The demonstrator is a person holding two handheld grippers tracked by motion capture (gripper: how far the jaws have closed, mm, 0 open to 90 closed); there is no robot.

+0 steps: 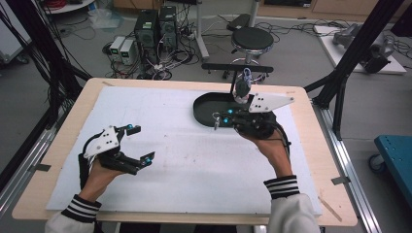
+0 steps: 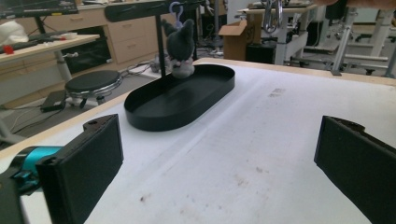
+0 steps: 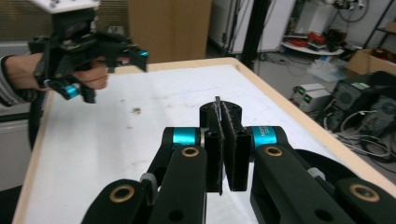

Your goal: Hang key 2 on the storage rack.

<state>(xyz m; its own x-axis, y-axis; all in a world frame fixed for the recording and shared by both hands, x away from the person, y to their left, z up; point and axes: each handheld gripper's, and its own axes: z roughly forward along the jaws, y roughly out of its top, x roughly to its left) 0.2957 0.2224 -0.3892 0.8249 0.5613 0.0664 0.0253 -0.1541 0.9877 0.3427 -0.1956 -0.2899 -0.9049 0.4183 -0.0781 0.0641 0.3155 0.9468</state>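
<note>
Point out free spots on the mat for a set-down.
Bare: the white mat between the left tongs and right tongs, plus its far-left stretch. Crowded: far right, with the black oval tray, grey plush toy and black stand.

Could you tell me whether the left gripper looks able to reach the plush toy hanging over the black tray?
Probably yes: the left gripper is open, and bare white mat lies between it and the plush toy over the black tray.
</note>
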